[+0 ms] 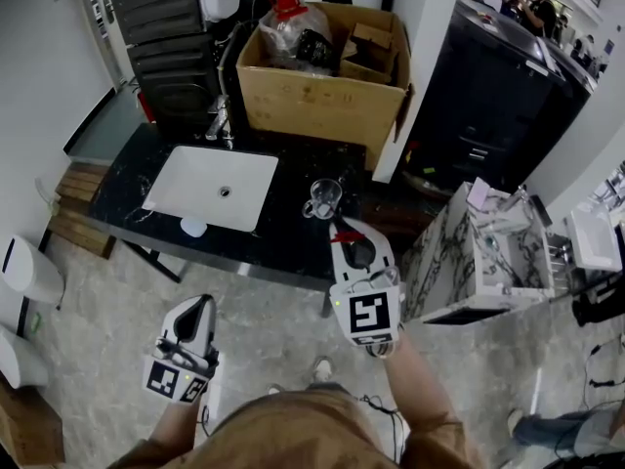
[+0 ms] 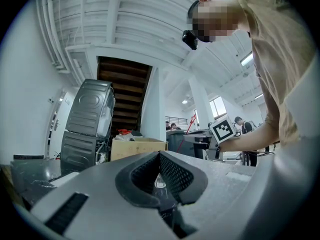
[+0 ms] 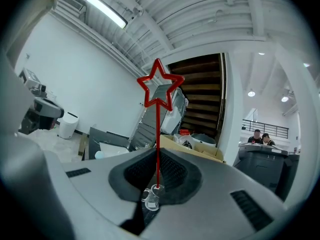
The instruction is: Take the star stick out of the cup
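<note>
A clear glass cup (image 1: 323,198) stands on the black counter (image 1: 283,242) to the right of the sink. My right gripper (image 1: 346,229) hovers just in front of the cup, shut on the thin red star stick (image 1: 343,234). In the right gripper view the stem rises from between the pads (image 3: 170,174) to the open red star (image 3: 160,90). The cup (image 3: 150,199) shows small behind the stem's foot, and whether the foot is inside it cannot be told. My left gripper (image 1: 200,303) hangs low at the left over the floor, shut and empty (image 2: 160,156).
A white sink basin (image 1: 213,186) is set in the counter, with a small pale object (image 1: 193,227) at its front. A full cardboard box (image 1: 327,71) stands behind the cup. A marble-patterned cabinet (image 1: 479,252) is at the right and a white bin (image 1: 29,267) at the far left.
</note>
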`<state>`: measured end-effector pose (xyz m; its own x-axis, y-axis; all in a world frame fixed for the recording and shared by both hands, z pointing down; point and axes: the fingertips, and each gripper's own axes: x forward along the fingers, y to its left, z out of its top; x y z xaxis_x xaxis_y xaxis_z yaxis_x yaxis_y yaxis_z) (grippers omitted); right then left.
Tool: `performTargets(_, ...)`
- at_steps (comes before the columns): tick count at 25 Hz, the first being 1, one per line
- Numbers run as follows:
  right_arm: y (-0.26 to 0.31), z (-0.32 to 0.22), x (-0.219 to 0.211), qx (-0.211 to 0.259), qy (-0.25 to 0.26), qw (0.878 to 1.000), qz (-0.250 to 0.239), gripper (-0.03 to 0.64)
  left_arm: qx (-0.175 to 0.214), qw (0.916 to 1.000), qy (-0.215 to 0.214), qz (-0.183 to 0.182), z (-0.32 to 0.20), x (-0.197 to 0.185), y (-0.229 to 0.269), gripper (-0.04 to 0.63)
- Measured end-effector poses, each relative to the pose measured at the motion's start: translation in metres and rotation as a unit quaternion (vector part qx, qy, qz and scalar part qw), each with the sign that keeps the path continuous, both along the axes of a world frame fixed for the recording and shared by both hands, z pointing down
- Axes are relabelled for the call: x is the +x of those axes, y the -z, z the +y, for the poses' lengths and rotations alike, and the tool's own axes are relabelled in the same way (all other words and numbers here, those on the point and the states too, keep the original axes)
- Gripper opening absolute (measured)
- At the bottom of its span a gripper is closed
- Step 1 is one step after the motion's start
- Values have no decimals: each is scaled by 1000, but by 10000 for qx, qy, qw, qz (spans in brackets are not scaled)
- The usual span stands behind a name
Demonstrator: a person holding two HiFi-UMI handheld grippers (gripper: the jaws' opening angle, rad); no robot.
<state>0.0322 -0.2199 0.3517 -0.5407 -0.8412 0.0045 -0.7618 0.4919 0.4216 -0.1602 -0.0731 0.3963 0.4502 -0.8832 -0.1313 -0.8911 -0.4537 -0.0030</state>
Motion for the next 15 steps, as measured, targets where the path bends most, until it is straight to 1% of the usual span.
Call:
performTargets(9, 18, 20, 12, 128, -127, 9998, -110, 12, 2, 9998, -206, 12, 3, 7, 1, 2)
performTargets(15, 19, 31, 22, 105, -240, 9995, -156, 12, -39, 9993, -365, 18, 3, 17, -2, 2)
